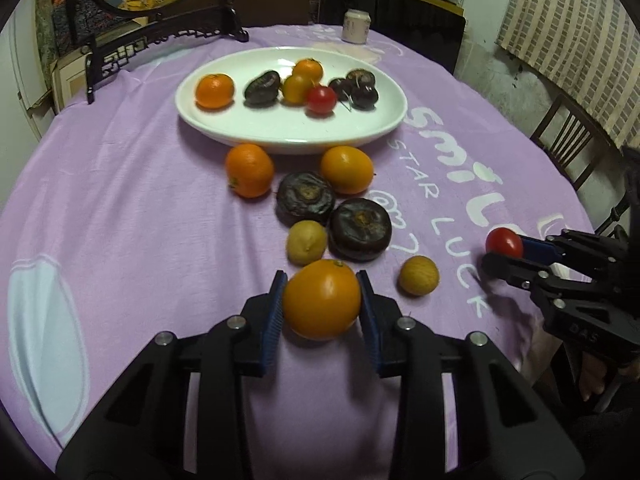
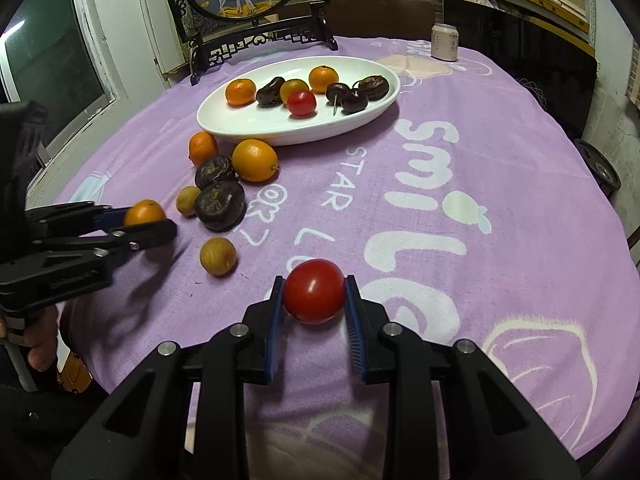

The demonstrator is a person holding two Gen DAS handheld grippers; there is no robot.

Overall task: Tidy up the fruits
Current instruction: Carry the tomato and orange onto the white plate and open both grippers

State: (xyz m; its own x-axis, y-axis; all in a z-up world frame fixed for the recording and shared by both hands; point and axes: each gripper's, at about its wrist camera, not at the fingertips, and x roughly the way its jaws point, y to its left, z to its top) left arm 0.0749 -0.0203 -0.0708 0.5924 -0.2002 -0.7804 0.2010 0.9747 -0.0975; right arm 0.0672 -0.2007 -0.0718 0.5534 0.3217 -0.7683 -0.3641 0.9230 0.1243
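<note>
Low in the left wrist view, the left tool (image 1: 322, 300) clamps an orange (image 1: 322, 299); the right tool (image 2: 315, 292) clamps a tomato (image 2: 314, 291); the white plate (image 1: 240, 128) holds mixed fruit.

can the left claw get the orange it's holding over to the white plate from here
Probably yes. The left claw grips the orange, but loose fruit lies between it and the white plate, so lifting over them seems necessary.

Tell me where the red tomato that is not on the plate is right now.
The red tomato sits clamped in the right claw over the purple cloth, right of a small tan fruit and well short of the white plate.
</note>
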